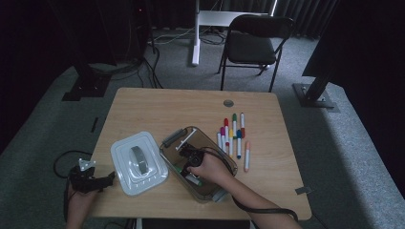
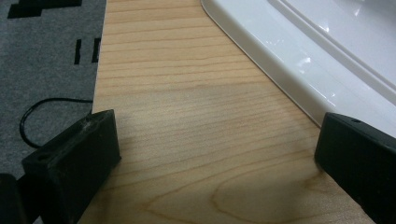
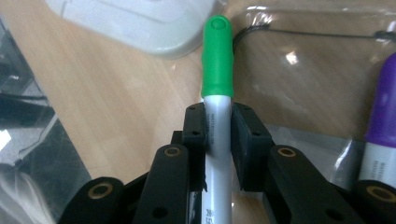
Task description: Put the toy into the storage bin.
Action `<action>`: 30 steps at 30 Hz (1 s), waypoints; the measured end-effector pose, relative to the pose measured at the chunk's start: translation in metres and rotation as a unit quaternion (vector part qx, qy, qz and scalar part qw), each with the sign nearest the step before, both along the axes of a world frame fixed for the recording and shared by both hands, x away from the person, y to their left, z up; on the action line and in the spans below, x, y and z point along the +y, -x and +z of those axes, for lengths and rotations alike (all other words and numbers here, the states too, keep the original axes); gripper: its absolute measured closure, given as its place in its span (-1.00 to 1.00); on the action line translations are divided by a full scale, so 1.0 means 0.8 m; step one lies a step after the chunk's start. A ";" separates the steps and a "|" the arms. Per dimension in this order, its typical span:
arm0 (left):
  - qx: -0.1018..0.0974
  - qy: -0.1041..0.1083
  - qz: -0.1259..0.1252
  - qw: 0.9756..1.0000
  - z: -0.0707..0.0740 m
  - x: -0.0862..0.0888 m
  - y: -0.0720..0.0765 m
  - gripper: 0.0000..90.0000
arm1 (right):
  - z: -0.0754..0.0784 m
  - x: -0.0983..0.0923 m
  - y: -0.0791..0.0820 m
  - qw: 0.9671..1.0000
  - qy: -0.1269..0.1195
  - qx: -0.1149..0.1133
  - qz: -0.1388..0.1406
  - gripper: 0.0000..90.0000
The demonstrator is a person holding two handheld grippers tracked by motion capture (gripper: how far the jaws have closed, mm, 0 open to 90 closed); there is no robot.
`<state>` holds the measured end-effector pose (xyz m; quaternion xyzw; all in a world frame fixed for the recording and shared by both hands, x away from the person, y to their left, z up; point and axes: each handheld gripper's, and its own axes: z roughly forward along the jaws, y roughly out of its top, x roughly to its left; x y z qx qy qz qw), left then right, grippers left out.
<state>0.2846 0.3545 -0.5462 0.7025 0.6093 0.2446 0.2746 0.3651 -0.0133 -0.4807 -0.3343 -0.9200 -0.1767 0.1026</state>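
- Green-capped marker (image 3: 217, 93) is clamped in the right claw (image 3: 218, 122), low inside the clear box (image 1: 224, 164).
- Letting go askew could wedge it against the purple marker (image 3: 385, 116).
- Left claw (image 2: 210, 154) stands apart, empty.

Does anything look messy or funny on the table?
Nothing looks broken or spilled. The white lid lies beside the clear box, the markers sit in a loose row, and the right claw holds a green-capped marker.

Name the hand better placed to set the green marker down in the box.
Right: the right gripper is shut on the green marker inside the box; the left gripper rests open beside the lid.
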 end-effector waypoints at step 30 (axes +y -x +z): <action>-0.001 0.000 0.000 1.000 0.000 0.000 0.000 -0.99 | 0.054 -0.047 -0.003 0.998 -0.055 -0.022 -0.018 0.59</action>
